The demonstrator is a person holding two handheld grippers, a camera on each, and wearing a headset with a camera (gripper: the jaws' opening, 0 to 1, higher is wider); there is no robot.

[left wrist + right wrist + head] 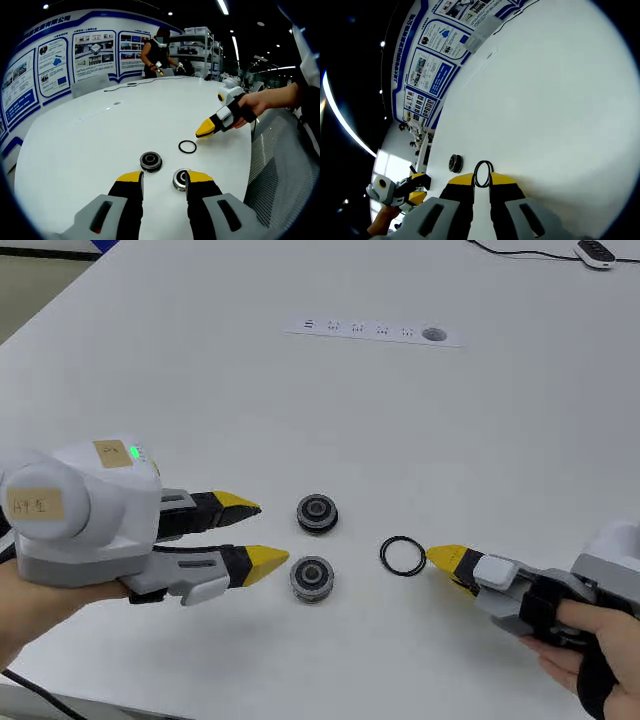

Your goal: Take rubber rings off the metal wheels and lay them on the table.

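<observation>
At left on the white table [200, 360], the left gripper [255, 532] pointed spread-jawed at two metal wheels: the far wheel [317, 512] looked dark-rimmed, ring on, while the near wheel [312, 578] showed bare metal. Just right of them a rubber ring [402, 556] lay flat, with the right gripper [442, 557] at its edge, jaws close together; pinching or freed, could not tell. Best to let go low, then back straight off without dragging it.

Your white table [200, 390] carries a far metal wheel [317, 512], a near metal wheel [312, 578] just beside it, a loose rubber ring [402, 556], and a socket strip [372, 331] well beyond.
</observation>
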